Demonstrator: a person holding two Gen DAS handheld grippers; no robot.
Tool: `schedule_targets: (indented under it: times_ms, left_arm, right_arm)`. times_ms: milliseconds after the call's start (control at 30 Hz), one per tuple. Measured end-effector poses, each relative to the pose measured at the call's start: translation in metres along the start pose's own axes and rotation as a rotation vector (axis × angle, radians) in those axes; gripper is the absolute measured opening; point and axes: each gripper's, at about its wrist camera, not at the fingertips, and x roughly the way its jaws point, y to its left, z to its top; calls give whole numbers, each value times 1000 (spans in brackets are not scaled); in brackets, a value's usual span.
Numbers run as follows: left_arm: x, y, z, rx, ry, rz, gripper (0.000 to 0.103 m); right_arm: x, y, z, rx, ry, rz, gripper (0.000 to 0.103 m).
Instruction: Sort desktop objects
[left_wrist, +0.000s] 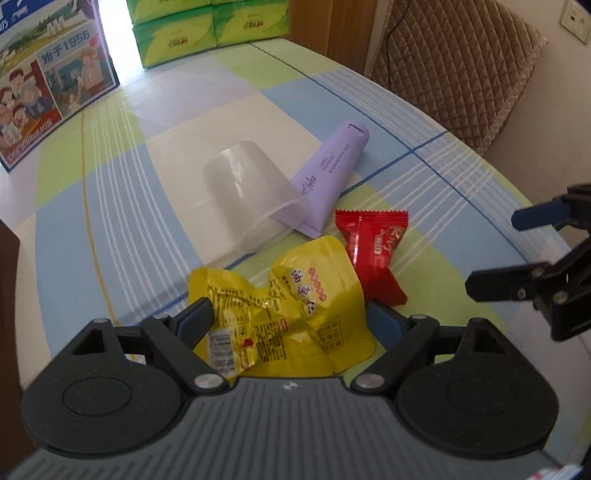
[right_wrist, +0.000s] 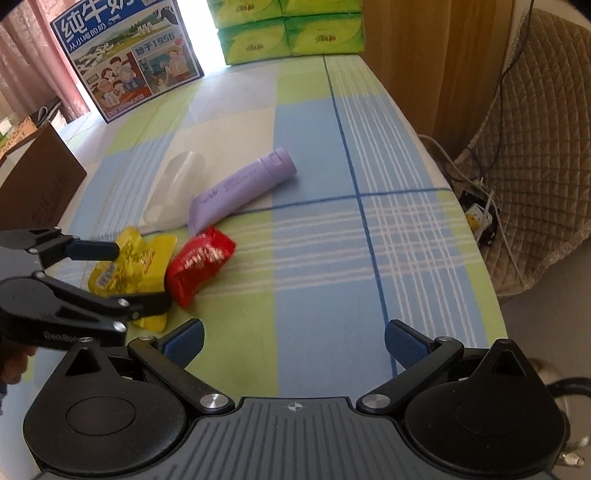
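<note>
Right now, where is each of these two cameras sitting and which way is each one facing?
Left wrist view: sits on the left gripper, angled down at the yellow wrapper lying between its open jaws; the right gripper shows at the right edge.
Right wrist view: sits on the right gripper, angled down at bare tablecloth; the left gripper enters from the left.
Both share the yellow wrapper, red wrapper, purple tube, clear cup, milk carton and green tissue packs.

tube (left_wrist: 332, 173) right of cup (left_wrist: 247, 192)
</note>
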Motion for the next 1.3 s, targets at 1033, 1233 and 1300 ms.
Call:
schedule_targets:
  times_ms: [1033, 1233, 1300]
  left_arm:
    - [-10, 49, -6, 168, -8, 41, 79]
    - [1, 45, -2, 278, -11, -29, 82]
    - [1, 44, -2, 265, 5, -60, 81]
  right_arm:
    - [29, 23, 14, 2, 26, 81, 101]
    - [25, 16, 10, 11, 32, 67, 101]
    - [23, 13, 8, 15, 31, 63, 101]
